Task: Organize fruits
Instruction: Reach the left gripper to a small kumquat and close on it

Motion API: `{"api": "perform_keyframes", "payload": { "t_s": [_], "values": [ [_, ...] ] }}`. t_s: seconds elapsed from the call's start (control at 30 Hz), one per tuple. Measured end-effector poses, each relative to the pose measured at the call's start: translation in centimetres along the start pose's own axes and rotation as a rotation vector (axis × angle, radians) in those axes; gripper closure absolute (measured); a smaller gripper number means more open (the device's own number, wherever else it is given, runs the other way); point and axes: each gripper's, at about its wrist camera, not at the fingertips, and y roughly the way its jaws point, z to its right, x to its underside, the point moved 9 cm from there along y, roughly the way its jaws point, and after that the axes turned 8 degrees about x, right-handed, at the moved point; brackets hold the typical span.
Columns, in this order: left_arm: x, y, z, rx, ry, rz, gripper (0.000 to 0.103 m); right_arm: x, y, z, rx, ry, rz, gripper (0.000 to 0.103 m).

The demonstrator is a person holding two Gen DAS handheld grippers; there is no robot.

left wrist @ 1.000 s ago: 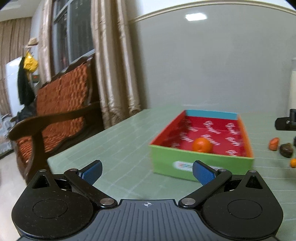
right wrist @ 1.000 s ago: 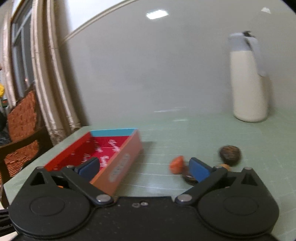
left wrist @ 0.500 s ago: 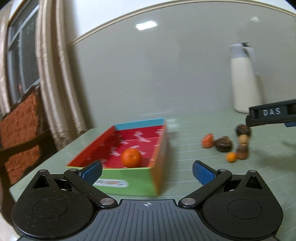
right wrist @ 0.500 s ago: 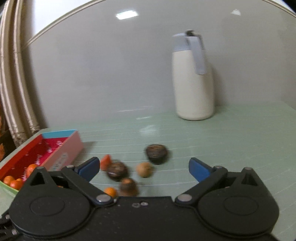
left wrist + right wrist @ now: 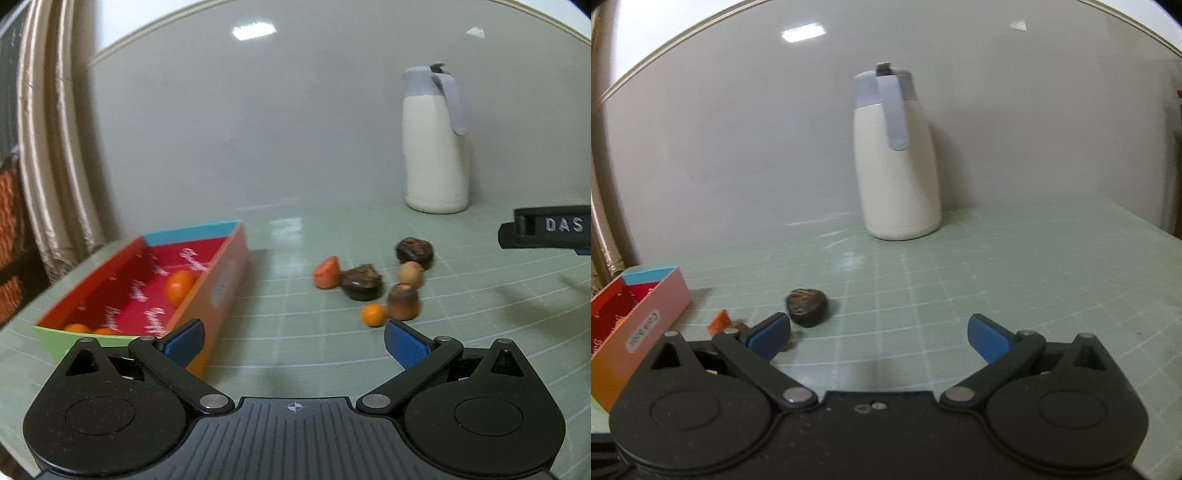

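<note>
A colourful open box [image 5: 225,277] with a red lining lies at the left and holds an orange [image 5: 180,287] plus two smaller ones near its front wall. On the green table to its right sits a loose cluster: a red-orange piece [image 5: 326,272], two dark wrinkled fruits [image 5: 361,281] [image 5: 413,251], a tan round one [image 5: 410,273], a brown one [image 5: 403,306] and a small orange [image 5: 373,314]. My left gripper [image 5: 293,341] is open, just short of the cluster. My right gripper [image 5: 879,334] is open and empty, with a dark fruit [image 5: 806,307] and the box [image 5: 639,325] to its left.
A cream thermos jug [image 5: 897,162] with a grey lid and handle stands at the back against the wall. Curtains [image 5: 48,147] hang at the far left. The right gripper's black body [image 5: 546,230] juts in at the right edge of the left wrist view.
Both views have swung to the right. The box slid towards the left of each view and the loose fruit cluster came closer in the left wrist view. Both grippers stayed open.
</note>
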Motion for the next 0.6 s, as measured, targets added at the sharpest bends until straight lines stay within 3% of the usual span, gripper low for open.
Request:
{"api": "perform_keyframes", "payload": {
  "t_s": [0.2,0.27,0.37,0.5,0.6],
  "values": [
    [-0.5,1.8,1.9,0.054,-0.02,-0.015,0.003,0.3,0.0,3.3,0.04,0.025,-0.005,0.0],
    [-0.5,2.6,2.5,0.076,-0.02,-0.031,0.026,0.4,0.1,4.3,0.052,0.039,-0.011,0.0],
    [-0.2,3.8,2.9,0.095,-0.036,-0.068,0.033,0.4,0.3,5.5,0.063,0.064,-0.016,0.0],
    [-0.7,4.2,3.0,0.093,-0.042,-0.056,0.038,0.4,0.2,6.6,0.073,0.085,-0.013,0.0],
    [-0.6,5.1,3.1,0.116,-0.059,-0.09,0.056,0.5,0.3,6.8,0.073,0.088,-0.014,0.0]
  ]
}}
